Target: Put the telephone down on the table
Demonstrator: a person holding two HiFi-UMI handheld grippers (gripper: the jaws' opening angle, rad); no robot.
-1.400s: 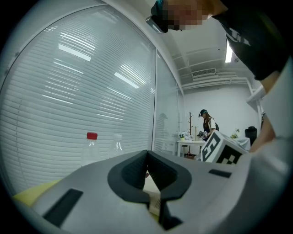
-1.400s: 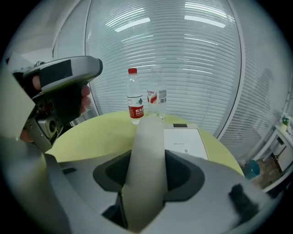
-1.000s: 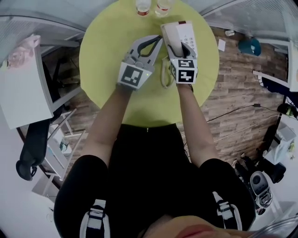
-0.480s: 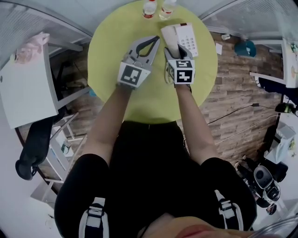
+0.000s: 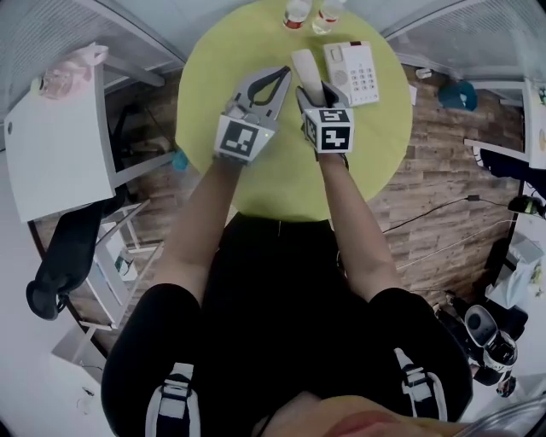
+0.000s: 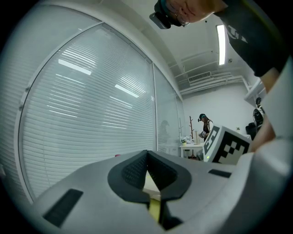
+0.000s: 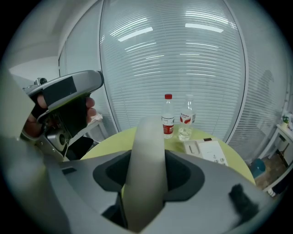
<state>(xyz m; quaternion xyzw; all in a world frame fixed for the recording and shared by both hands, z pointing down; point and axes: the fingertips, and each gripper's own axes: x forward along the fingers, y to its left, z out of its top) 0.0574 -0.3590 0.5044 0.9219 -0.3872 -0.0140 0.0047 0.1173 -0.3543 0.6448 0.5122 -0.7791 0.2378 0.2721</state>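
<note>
Round yellow-green table (image 5: pixel 256 171) in the upper centre of the head view, over a wood-plank floor (image 5: pixel 444 171). The right gripper (image 5: pixel 317 90) is clamped on the pale handset (image 5: pixel 305 70), which it holds over the tabletop just left of the telephone base (image 5: pixel 357 72). The base lies toward the table's upper right. The left gripper (image 6: pixel 146 155), beside the right one, has its jaws closed together on nothing. To do the step well, lower the handset level onto bare tabletop, clear of the base and the bottles (image 5: pixel 297 13). Part the jaws only once it rests. Count: one table, one handset, one base, two bottles at the top rim, two grippers.
</note>
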